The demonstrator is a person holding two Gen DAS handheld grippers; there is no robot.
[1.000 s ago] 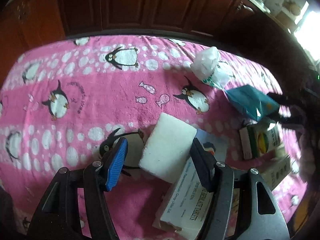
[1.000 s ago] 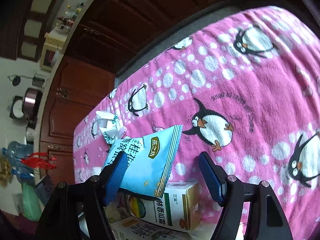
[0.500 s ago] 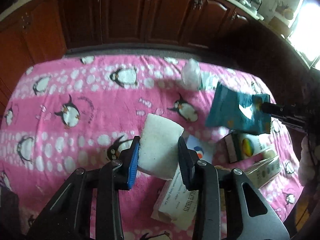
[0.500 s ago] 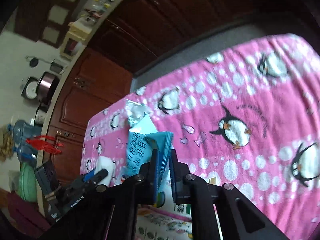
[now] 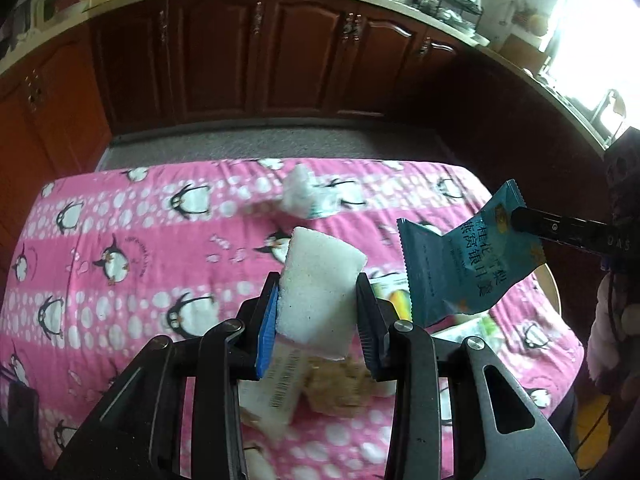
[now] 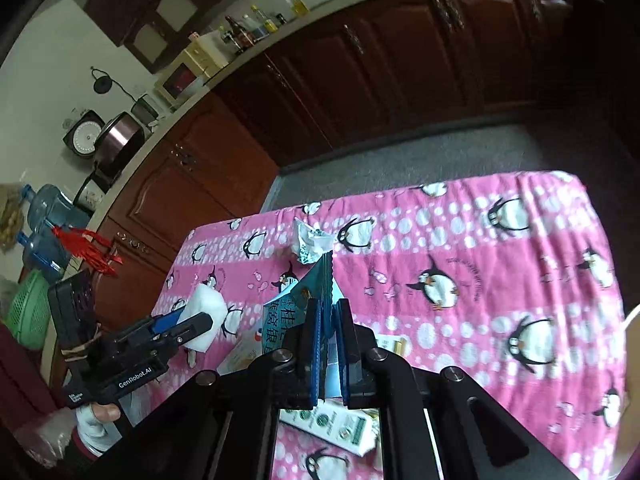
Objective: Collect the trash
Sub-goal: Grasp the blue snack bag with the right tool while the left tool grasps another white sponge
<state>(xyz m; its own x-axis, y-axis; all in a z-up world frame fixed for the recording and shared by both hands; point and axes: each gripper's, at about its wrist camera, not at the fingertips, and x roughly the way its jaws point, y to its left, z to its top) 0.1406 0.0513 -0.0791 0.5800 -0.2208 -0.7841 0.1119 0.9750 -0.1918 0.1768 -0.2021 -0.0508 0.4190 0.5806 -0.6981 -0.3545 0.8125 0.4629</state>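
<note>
In the left wrist view my left gripper (image 5: 317, 294) is shut on a white foam block (image 5: 320, 264), held up over the pink penguin cloth (image 5: 120, 240). The right wrist view shows that gripper (image 6: 188, 322) and the block (image 6: 206, 312) at lower left. My right gripper (image 6: 326, 320) is shut on a blue snack packet (image 6: 318, 280), also lifted off the table. In the left wrist view the packet (image 5: 460, 268) hangs at the right from the right gripper (image 5: 518, 216). A crumpled white wrapper (image 5: 304, 196) (image 6: 310, 240) lies near the table's far edge.
Below the grippers lie a white carton (image 5: 276, 384), a brownish piece (image 5: 340, 388) and a green-and-white box (image 6: 332, 420). Dark wooden cabinets (image 5: 280, 60) line the far wall across grey floor. A green basket (image 6: 28, 312) and water bottles (image 6: 48, 208) stand at the left.
Both grippers closed, the left on the foam block and the right on the blue packet. Both then rose, lifting their things off the cloth.
</note>
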